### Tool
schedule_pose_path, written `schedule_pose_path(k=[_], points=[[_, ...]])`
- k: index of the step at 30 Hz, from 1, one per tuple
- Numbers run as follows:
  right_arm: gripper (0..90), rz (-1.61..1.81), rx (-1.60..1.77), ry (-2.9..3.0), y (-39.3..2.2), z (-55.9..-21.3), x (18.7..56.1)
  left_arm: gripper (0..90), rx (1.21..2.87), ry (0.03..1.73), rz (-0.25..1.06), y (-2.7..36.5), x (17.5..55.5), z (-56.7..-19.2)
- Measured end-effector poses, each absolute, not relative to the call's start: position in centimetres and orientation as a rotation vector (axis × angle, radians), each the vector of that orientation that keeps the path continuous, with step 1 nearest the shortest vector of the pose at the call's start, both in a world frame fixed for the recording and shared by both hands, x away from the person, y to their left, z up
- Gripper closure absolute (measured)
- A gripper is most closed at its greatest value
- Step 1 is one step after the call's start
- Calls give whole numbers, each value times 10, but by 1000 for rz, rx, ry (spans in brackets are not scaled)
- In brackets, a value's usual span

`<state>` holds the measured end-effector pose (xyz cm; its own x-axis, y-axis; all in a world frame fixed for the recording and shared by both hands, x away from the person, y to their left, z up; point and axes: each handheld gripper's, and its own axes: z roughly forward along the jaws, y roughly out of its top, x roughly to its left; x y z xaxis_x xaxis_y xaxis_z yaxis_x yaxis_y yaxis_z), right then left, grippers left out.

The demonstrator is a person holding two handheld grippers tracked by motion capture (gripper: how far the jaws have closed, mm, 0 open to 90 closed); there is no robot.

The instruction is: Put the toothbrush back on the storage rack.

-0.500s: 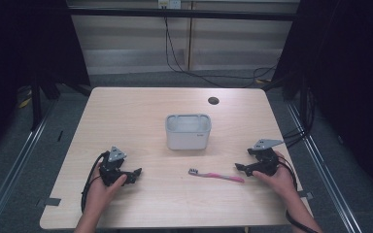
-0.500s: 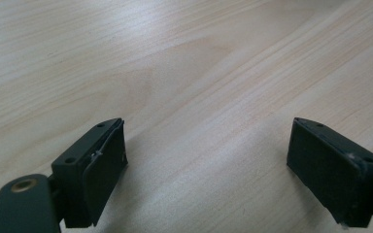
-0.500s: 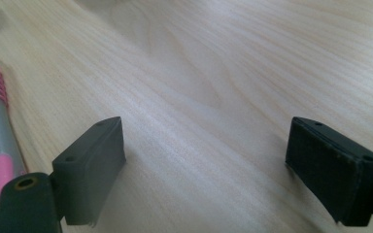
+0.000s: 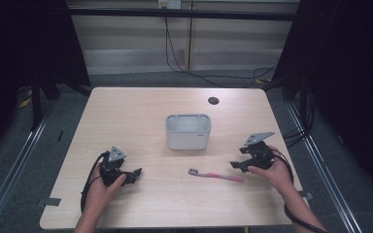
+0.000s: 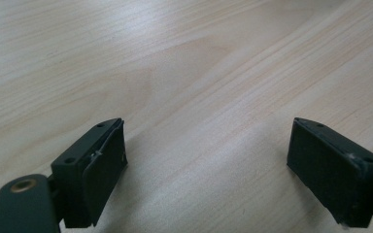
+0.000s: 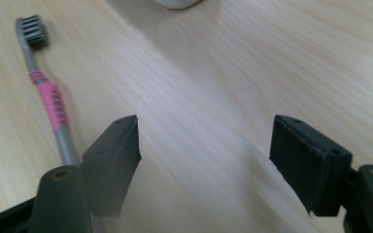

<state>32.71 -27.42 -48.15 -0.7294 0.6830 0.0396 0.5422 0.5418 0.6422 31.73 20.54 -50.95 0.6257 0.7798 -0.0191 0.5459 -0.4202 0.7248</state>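
Change since earlier frame: little is seen to differ; the right claw is found at much the same spot at the right of the high view, the toothbrush and the white container are unmoved.
Left claw: left in place at the lower left of the high view, jaws spread over bare wood with nothing between them, as seen in the left gripper view.
Right claw state: jaws spread wide in the right gripper view, nothing pinched; only bare surface is seen in the gap.
Toothbrush place: laid flat on the surface below the container in the high view, bristle head toward the left, pink handle end just beside the right claw; in the right gripper view it is seen at the upper left.
Hidden or cut off: the handle's lower end is covered by the claw's left jaw in the right gripper view; the container is cropped at that view's top edge; whether jaw and handle touch cannot be told.
Hand pose: both forearms are brought in from the bottom edge; the right hand is wrapped around its gripper, jaws pointed left; the left hand is held low, jaws pointed right.
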Motion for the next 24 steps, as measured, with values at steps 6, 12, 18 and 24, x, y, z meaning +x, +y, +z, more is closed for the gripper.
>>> schedule_pose_path(k=[6,12,18,24], points=[[303,864,932,2679,-250,-466,328,137,2127,1037,421,205,317,-510],[342,821,894,2763,-232,-458,329,137,2132,1036,422,206,317,-509],[377,805,811,2822,-214,-454,330,137,2139,1029,423,206,317,-509],[444,750,743,2893,-194,-455,329,138,2134,1028,422,206,317,-510]])
